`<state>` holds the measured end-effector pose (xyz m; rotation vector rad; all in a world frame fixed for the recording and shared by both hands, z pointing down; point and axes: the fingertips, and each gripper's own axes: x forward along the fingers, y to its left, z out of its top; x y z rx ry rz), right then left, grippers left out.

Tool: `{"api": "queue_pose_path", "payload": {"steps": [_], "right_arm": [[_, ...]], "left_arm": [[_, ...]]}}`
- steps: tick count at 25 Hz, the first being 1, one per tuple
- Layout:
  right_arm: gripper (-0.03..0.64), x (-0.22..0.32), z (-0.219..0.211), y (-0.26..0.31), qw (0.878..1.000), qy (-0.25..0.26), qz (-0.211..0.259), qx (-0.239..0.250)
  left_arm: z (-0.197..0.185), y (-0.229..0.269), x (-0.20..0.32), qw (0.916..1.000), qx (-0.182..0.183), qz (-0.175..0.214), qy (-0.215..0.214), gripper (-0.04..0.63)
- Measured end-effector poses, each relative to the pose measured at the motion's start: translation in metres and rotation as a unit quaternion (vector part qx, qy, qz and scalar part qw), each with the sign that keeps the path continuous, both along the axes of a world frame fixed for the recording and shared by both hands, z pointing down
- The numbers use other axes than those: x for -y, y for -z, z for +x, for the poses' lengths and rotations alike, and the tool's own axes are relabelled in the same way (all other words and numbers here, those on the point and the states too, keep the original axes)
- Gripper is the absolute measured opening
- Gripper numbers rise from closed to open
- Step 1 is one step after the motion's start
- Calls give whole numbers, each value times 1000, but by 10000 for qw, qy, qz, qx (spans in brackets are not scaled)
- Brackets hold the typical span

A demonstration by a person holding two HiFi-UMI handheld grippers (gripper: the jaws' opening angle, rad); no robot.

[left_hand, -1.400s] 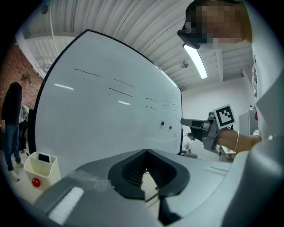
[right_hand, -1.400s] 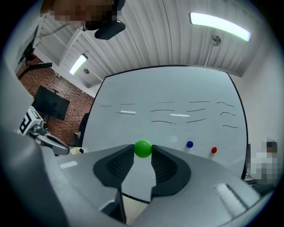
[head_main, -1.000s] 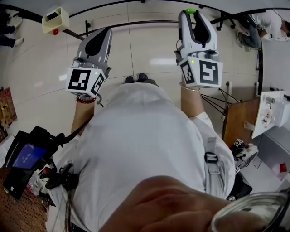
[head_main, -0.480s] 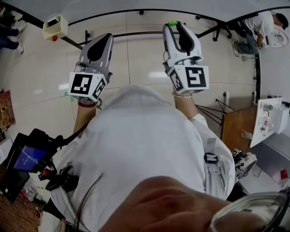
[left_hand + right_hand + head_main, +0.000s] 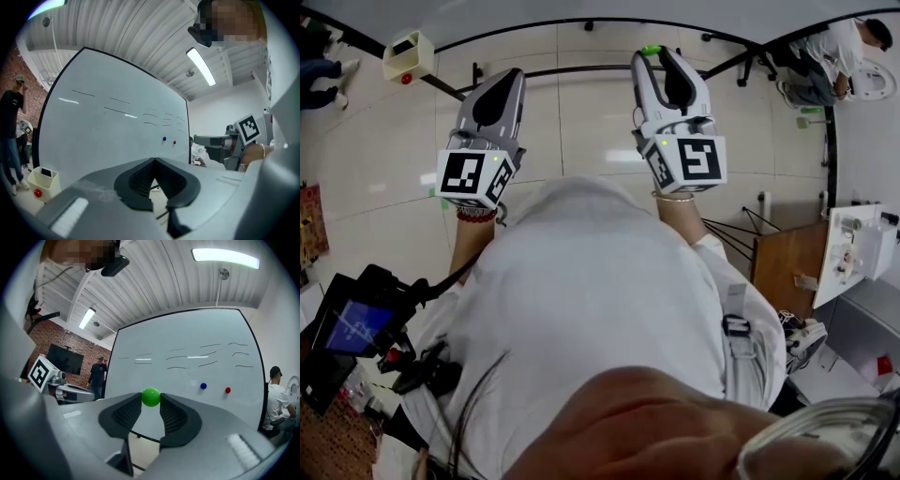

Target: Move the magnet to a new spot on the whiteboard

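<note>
We are pinching the green magnet point(image 5: 151, 397) at the tips of the right gripper point(image 5: 656, 54), jaws narrow around it, so it is facing the whiteboard point(image 5: 187, 348), probably for a bare patch left of the blue magnet point(image 5: 203, 386). The left gripper point(image 5: 153, 161) is idling alongside, its jaws pressed together and empty, because one hand is enough.

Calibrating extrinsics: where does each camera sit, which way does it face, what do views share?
Head view: on the person's head, facing steeply down; shows shirt, forearms, left gripper, right gripper, floor.
Left gripper view: on the left gripper, along its shut, empty jaws toward the whiteboard; right gripper at right.
Right gripper view: on the right gripper, along jaws clamping the green magnet, facing the whiteboard.
Shared: both gripper views show the blue magnet and red magnet.
</note>
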<state>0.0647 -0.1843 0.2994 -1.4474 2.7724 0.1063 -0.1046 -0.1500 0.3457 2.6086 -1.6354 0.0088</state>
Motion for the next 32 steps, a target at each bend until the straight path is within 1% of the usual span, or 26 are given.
{"api": "queue_pose_path", "payload": {"steps": [3,7,11,16,18,21,26,30,32], "right_arm": [[126,-2,0,-2,10000,5,-21,14],[126,-7,-3,-6,10000,36,-64,-13],[126,-3,-7,-2,9999,111,-4,-75],[126,10,-4,11,9999,116,97,-9],[126,9,-13,19,9994,246,218,-49],[126,11,-34,29,9985,444,326,-58],[126,26,-64,37,9972,612,417,-40],[126,40,-80,35,9966,711,411,-69],[126,46,-83,33,9968,688,392,-75]], "left_arm": [[2,0,-2,10000,4,18,-47,6],[-2,-6,-4,10000,41,-82,18,6],[-8,-4,-5,9999,-73,-19,126,6],[4,1,-5,9998,157,103,2,6],[-1,4,-4,9996,205,166,66,6],[-10,4,-1,9996,154,144,189,6],[-13,4,2,9994,154,151,266,6],[-12,8,4,9986,392,271,223,6],[-12,7,4,9987,401,257,194,6]]}}
